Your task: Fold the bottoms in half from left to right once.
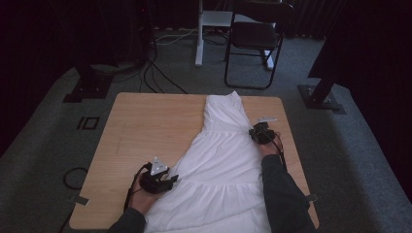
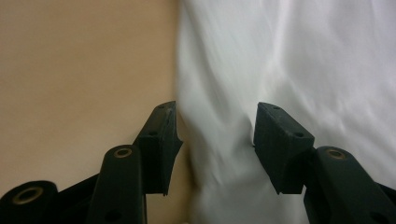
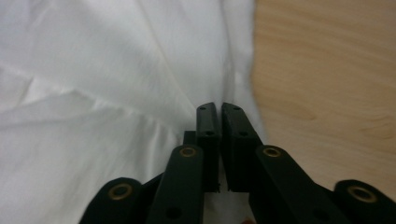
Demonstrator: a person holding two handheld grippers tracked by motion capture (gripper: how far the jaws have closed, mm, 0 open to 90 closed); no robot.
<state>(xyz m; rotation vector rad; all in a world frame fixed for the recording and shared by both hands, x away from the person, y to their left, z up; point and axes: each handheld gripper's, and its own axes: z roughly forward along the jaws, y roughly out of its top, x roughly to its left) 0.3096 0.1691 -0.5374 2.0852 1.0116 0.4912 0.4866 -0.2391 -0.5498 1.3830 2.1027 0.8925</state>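
Wooden table (image 1: 145,131) bears white dress (image 1: 218,165) between claws.

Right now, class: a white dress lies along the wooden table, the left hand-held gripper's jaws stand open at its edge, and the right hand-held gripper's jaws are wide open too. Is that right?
Not quite. The right hand-held gripper has its jaws closed together at the edge of the white dress, as the right gripper view shows. The rest holds: the dress lies along the wooden table, and the left hand-held gripper stands open at its edge.
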